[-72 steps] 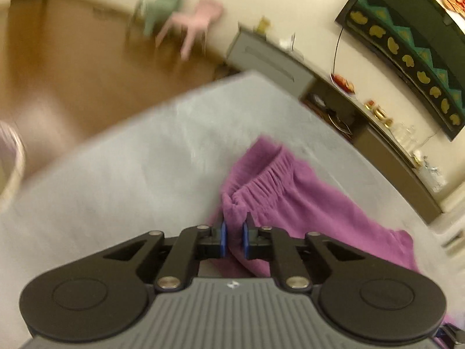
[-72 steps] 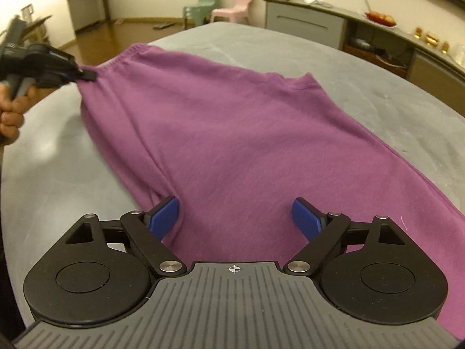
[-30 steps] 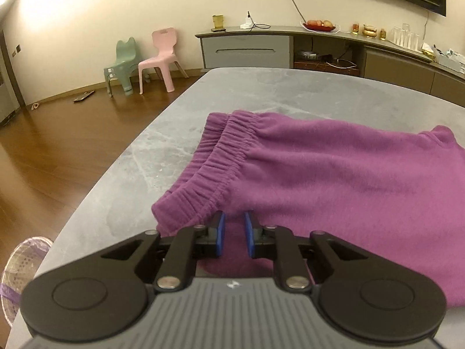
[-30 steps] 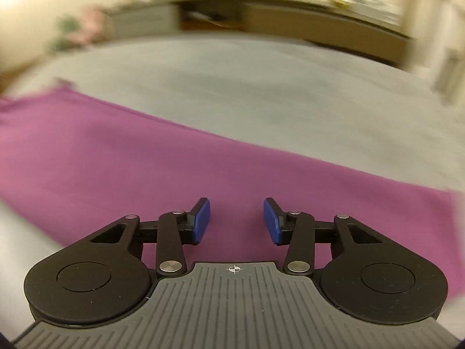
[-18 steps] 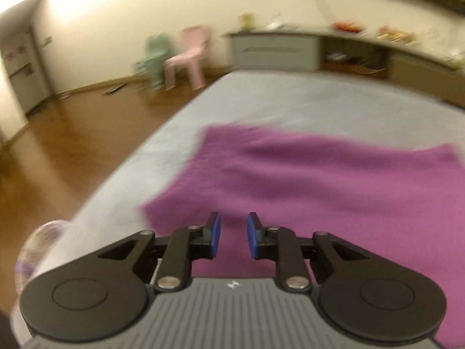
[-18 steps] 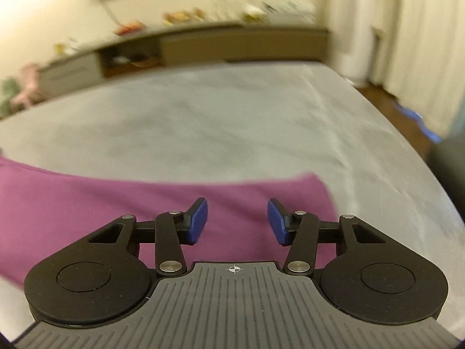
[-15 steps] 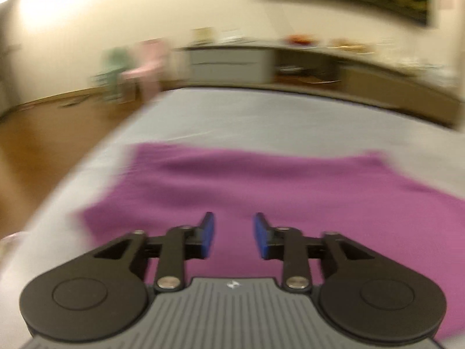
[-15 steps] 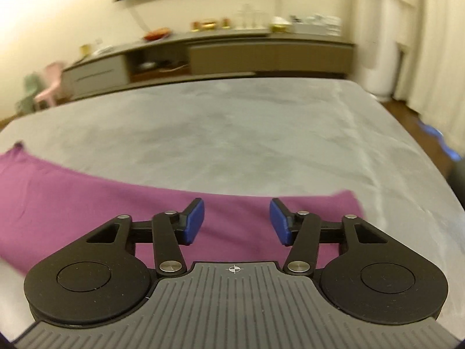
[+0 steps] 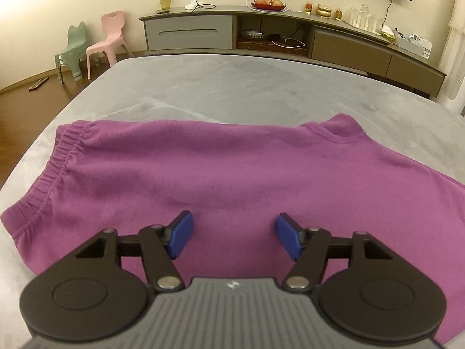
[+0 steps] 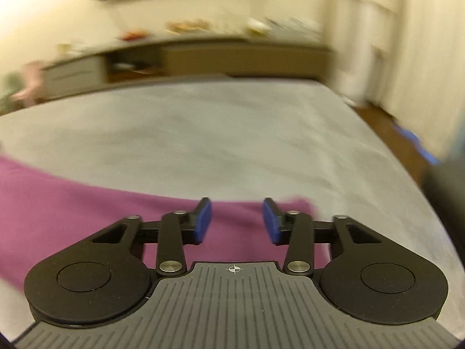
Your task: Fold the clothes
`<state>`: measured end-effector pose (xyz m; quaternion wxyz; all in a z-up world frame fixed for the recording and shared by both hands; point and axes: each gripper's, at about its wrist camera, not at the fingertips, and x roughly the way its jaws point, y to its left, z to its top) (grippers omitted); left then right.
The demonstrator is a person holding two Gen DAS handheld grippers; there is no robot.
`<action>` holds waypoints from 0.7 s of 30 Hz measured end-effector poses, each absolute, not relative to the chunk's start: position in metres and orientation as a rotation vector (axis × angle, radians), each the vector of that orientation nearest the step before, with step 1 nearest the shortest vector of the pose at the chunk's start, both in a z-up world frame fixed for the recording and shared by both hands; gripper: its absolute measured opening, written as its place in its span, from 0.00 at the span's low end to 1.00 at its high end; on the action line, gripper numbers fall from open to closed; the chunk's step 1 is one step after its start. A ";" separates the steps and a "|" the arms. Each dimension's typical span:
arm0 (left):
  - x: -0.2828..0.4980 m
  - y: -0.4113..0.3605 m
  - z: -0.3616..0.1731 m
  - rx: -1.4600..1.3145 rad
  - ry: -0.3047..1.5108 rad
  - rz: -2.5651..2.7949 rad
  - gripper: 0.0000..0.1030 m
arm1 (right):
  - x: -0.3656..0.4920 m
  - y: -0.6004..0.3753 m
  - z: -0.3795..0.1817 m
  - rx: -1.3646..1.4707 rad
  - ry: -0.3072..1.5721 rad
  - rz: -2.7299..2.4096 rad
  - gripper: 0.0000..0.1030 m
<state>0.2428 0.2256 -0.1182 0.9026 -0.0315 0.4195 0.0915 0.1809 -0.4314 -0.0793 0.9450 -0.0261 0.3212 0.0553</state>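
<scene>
Trousers (image 9: pixel 232 171) lie flat on the grey counter (image 9: pixel 232 87), waistband at their left end. My left hand-held gripper (image 9: pixel 233 237) hangs over their near edge, its jaws just spread wide, gripping nothing. My right hand-held gripper (image 10: pixel 237 222) hangs half open over the trousers' (image 10: pixel 72 212) right end, empty.
</scene>
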 end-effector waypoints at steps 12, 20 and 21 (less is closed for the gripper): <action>0.231 0.247 -0.114 -0.100 0.877 0.307 0.71 | 0.168 -0.481 -0.095 0.069 0.783 -0.056 0.58; 0.205 0.201 -0.079 -0.126 0.796 0.128 0.66 | 0.135 -0.537 -0.088 0.355 0.709 -0.226 0.81; 0.204 0.193 -0.078 -0.107 0.791 0.104 0.66 | 0.135 -0.539 -0.091 0.370 0.718 -0.223 0.81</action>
